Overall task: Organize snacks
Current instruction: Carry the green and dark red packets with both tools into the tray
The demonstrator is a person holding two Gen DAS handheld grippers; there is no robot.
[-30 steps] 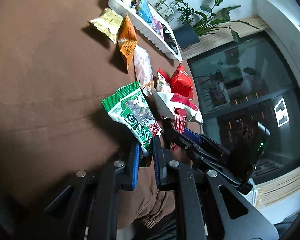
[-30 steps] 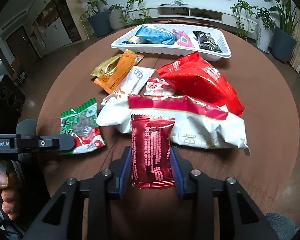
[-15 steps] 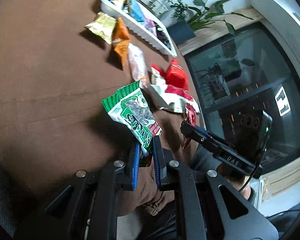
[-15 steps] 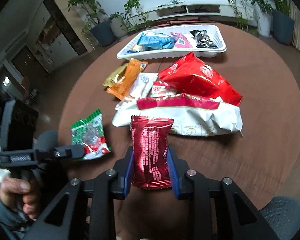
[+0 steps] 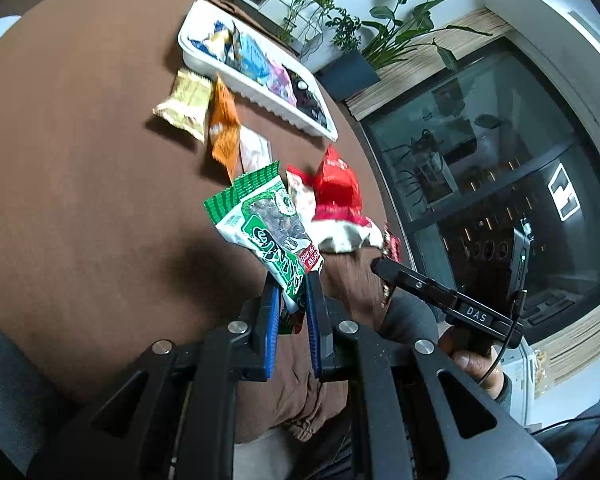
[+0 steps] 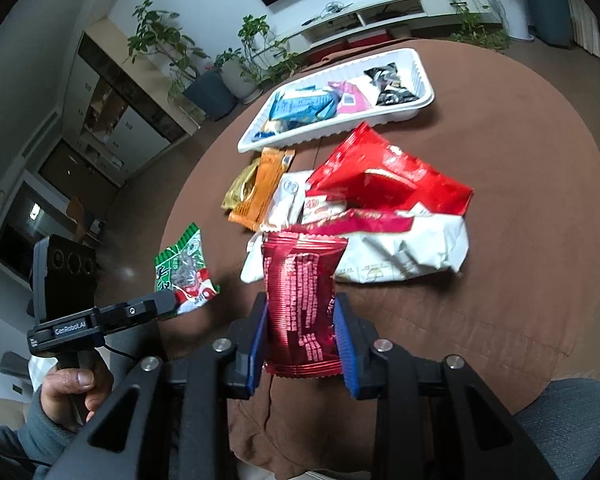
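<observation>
My left gripper [image 5: 293, 280] is shut on a green and white seed packet [image 5: 264, 224] and holds it above the brown table's near edge; the packet also shows in the right wrist view [image 6: 182, 270]. My right gripper [image 6: 300, 312] is shut on a dark red foil packet [image 6: 300, 300], lifted above the table. The white tray [image 6: 396, 114] at the far side holds blue, pink and black snacks; it also shows in the left wrist view [image 5: 260, 92].
Loose snacks lie between me and the tray: a big red bag [image 6: 388, 176], a white and red bag [image 6: 404, 248], an orange packet [image 6: 262, 188], a yellow packet [image 5: 186, 106] and small white packets. Potted plants stand beyond the round table [image 6: 540, 200].
Both grippers have risen and pulled back toward the near edge, carrying their packets up off the table. The pile and tray now look farther away.
</observation>
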